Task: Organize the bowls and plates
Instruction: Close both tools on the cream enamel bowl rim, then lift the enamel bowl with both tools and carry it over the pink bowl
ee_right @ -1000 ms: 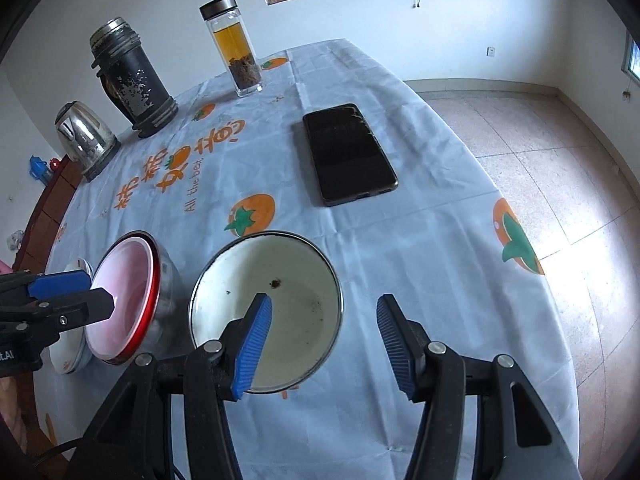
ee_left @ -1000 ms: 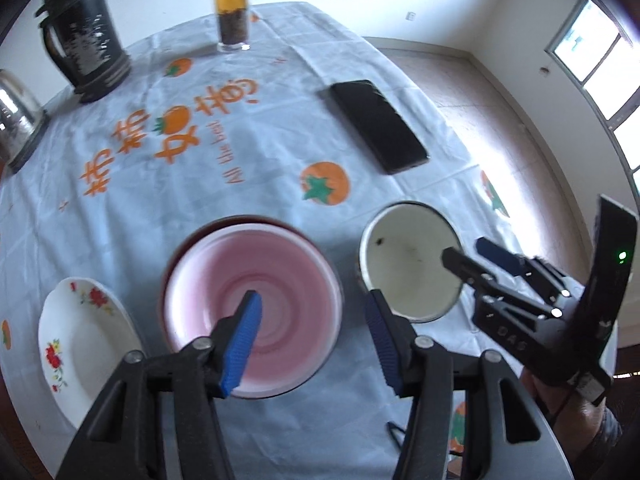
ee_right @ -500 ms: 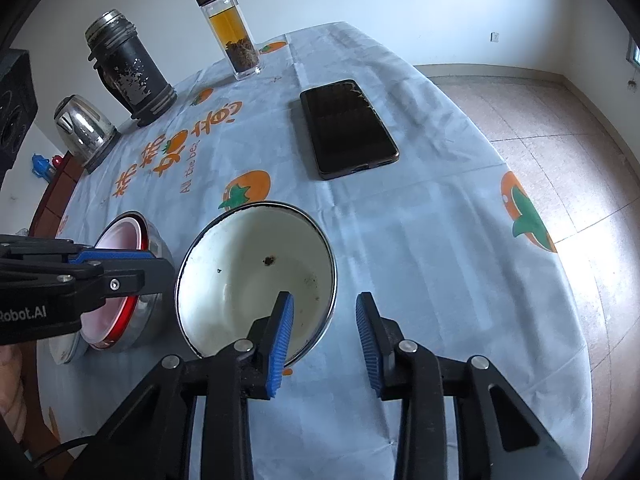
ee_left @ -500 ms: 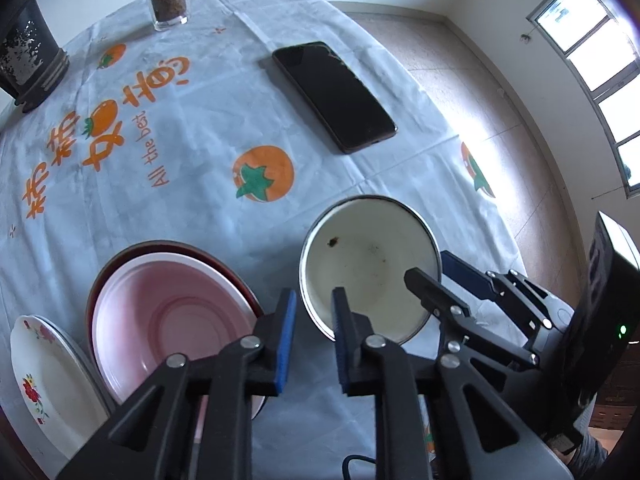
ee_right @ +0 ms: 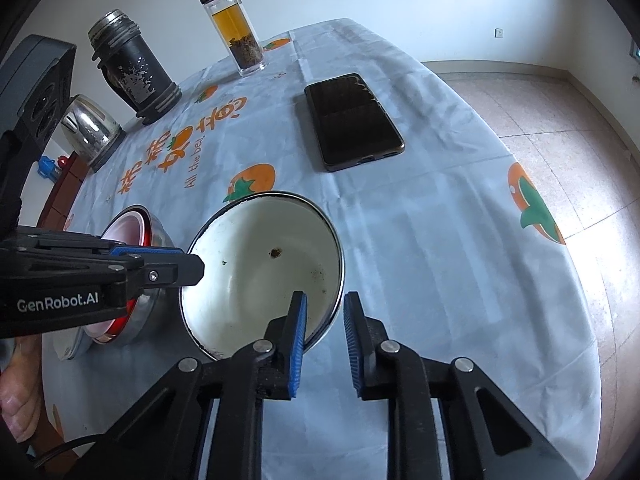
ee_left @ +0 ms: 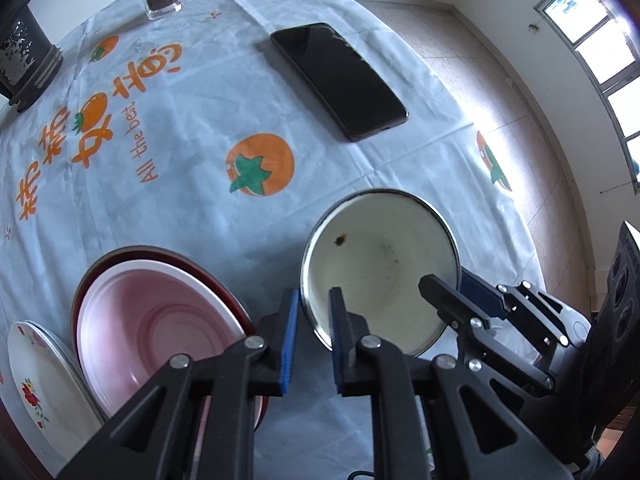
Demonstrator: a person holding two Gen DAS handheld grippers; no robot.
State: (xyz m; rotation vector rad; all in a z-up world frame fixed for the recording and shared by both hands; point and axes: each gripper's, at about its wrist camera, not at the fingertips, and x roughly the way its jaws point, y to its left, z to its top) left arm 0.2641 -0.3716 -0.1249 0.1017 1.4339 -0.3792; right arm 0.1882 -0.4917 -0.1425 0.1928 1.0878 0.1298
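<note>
A white enamel bowl [ee_left: 380, 272] with a dark rim stands on the tablecloth; it also shows in the right wrist view [ee_right: 260, 272]. My left gripper [ee_left: 312, 332] straddles its left rim, jaws narrowed with one pad inside and one outside. My right gripper [ee_right: 324, 320] straddles its right rim the same way; it shows from the side in the left wrist view [ee_left: 460, 296]. A pink bowl [ee_left: 160, 320] sits inside a red-rimmed metal bowl [ee_right: 154, 312] to the left. A floral white plate [ee_left: 36, 376] lies at the far left.
A black phone [ee_left: 340, 80] lies beyond the bowls. A tea bottle [ee_right: 236, 24], a black thermos [ee_right: 128, 68] and a steel kettle [ee_right: 88, 132] stand at the far side. The table edge [ee_right: 576, 320] drops off to the right.
Both grippers have moved onto the white bowl's rim from opposite sides and narrowed their jaws around it. The left one came over from above the pink bowl.
</note>
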